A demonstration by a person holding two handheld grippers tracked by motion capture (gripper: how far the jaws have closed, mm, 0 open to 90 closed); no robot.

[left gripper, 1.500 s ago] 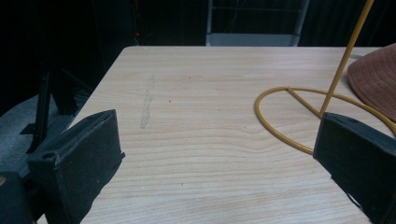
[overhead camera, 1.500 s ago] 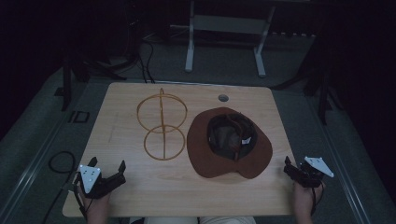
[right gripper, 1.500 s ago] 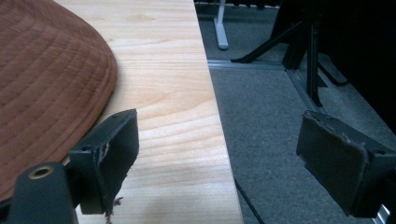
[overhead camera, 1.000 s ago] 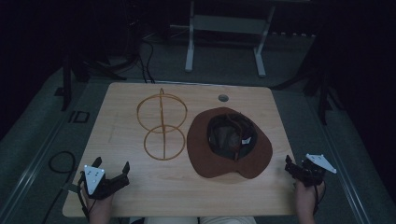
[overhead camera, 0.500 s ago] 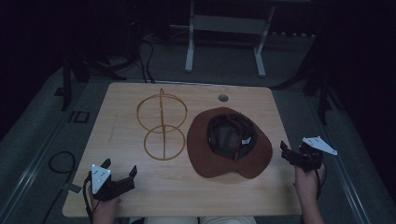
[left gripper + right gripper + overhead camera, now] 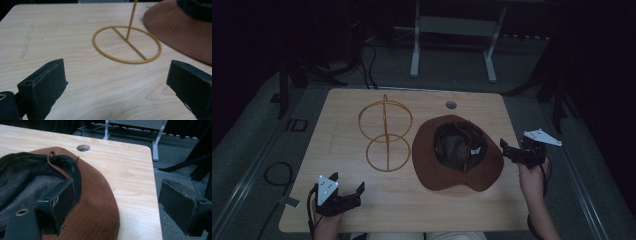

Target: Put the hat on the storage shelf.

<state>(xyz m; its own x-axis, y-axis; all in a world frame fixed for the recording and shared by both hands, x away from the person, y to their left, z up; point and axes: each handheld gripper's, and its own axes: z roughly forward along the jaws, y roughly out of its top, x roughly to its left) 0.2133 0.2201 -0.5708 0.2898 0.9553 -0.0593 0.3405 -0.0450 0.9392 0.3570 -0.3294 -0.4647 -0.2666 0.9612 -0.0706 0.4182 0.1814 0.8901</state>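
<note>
A brown hat (image 6: 457, 155) lies crown-down, right of centre on the wooden table (image 6: 342, 115). Left of it stands a gold wire stand (image 6: 386, 132), a flat ring base with an upright ring on it. My left gripper (image 6: 348, 183) hovers open near the front left edge; its view shows the ring base (image 6: 127, 43) ahead and the hat brim (image 6: 180, 32) at the right, with nothing between the jaws (image 6: 117, 85). My right gripper (image 6: 508, 151) is open at the hat's right brim (image 6: 92, 202). One jaw hangs over the hat's inside and the other past the table's right edge (image 6: 121, 202).
A round cable hole (image 6: 451, 105) sits near the table's far edge. The table's right edge runs just beside the right gripper. A metal frame's legs (image 6: 452, 30) stand on the floor behind the table. A cable loop (image 6: 277, 175) lies on the floor at the left.
The left gripper has slid rightward along the front edge. The right gripper has risen and moved away from the front edge, in to the hat's right brim. Hat and stand have not moved.
</note>
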